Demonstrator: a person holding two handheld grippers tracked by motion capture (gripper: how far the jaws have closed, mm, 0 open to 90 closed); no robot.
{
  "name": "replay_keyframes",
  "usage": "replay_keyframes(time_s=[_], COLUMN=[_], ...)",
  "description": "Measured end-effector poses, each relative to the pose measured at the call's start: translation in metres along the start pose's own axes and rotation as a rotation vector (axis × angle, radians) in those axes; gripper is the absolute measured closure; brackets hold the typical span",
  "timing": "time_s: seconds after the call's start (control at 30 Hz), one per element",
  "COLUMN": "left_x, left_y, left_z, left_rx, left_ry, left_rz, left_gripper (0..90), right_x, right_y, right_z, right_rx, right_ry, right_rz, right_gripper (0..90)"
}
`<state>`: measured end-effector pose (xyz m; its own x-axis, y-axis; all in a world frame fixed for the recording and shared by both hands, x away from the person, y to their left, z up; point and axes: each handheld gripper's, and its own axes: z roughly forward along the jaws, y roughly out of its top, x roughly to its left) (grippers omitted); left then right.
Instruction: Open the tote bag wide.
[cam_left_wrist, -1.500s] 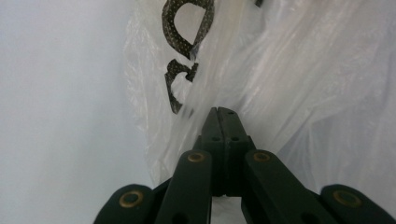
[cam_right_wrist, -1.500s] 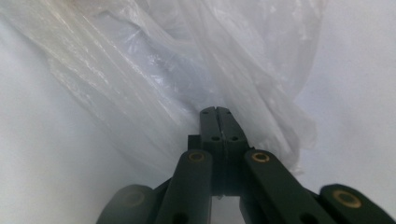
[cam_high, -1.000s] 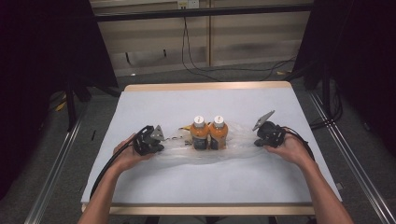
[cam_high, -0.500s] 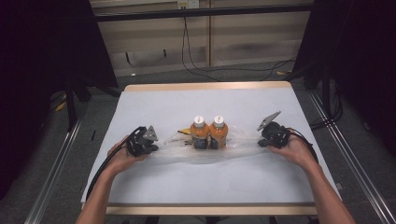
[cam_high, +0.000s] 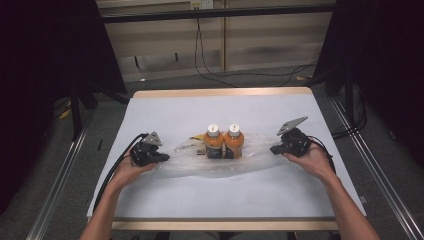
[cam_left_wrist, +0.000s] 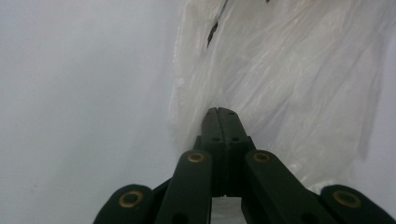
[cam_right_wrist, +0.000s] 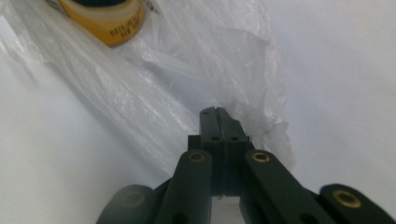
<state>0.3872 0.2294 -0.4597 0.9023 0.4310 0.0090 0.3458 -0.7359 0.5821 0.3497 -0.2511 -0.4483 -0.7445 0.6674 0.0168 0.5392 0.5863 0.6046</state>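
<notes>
Mid-bench (cam_high: 165, 107): two orange bottles (cam_high: 223, 141) upright side by side inside clear plastic bag (cam_high: 250, 152) lying flat. Left tongs (cam_high: 161, 158) clamped tight on bag's left end, right tongs (cam_high: 274, 149) clamped tight on its right end, both low over white surface.

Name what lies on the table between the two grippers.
In the high view, two orange bottles stand side by side inside a clear plastic bag stretched between the left gripper and right gripper, each shut on an end.
</notes>
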Motion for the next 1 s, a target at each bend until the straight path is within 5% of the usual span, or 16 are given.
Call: replay_keyframes(time_s=[0.13,0.4,0.8,1.0], left_x=[-0.002,-0.002,-0.016,-0.025], left_y=[0.001,0.005,0.018,0.025], left_z=[-0.006,-0.016,-0.025,-0.022], left_rx=[-0.088,-0.175,-0.273,-0.307], left_ry=[-0.013,-0.003,0.019,-0.036], left_rz=[-0.038,-0.078,-0.101,-0.084], left_gripper=[86.6,81.0,42.7,53.5], right_x=[0.002,0.009,0.018,0.024], right_y=[0.0,0.002,0.012,0.017], right_z=[-0.006,-0.014,-0.016,-0.016], right_rx=[-0.051,-0.102,-0.179,-0.204], right_ry=[0.008,0.015,0.075,0.098], right_rz=[-0.005,-0.019,-0.008,-0.011], right_gripper=[90.0,90.0,66.7,60.0])
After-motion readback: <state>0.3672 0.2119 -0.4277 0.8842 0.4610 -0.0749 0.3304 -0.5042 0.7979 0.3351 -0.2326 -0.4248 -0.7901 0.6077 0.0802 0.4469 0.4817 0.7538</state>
